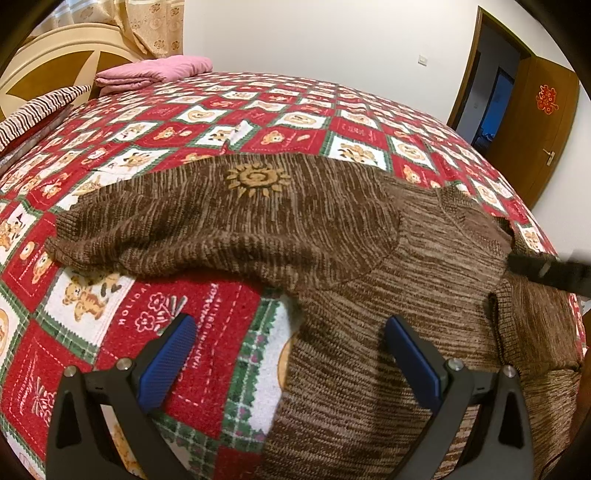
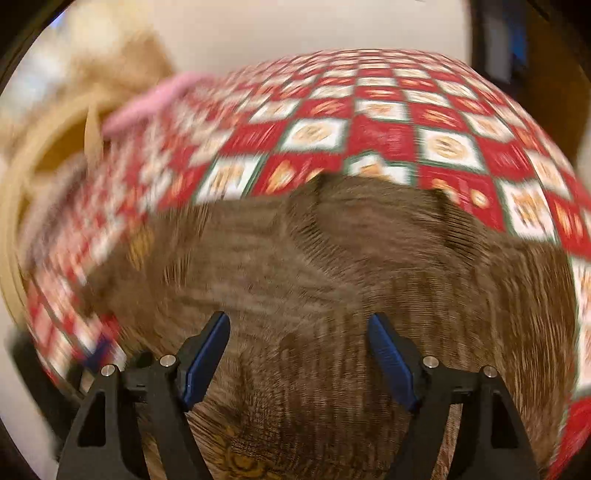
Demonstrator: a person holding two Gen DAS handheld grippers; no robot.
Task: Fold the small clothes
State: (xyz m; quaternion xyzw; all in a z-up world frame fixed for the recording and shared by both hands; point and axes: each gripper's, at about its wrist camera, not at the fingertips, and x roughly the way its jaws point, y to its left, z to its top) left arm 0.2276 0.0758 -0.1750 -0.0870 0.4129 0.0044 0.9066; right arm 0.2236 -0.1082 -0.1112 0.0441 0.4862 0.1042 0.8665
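A home bedroom: a bed (image 1: 295, 110) with patchwork quilt, wooden headboard (image 1: 55, 66), curtains (image 1: 147, 26) and a door (image 1: 535, 129).

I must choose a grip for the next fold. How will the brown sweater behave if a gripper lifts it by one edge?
The sweater is a thick knit that lies in soft bumps, so it will probably sag and drape, not hold its shape. Its ribbed surface looks rough, so slipping from the pads seems unlikely. One part is already folded over; a one-edge lift may undo it.

My left hand-held gripper (image 1: 291, 354): black angular frame, ribbed blue pads (image 1: 173, 354), silver screws (image 1: 123, 363) on top. My right hand-held gripper (image 2: 297, 354) looks identical: black, blue pads, silver screws.
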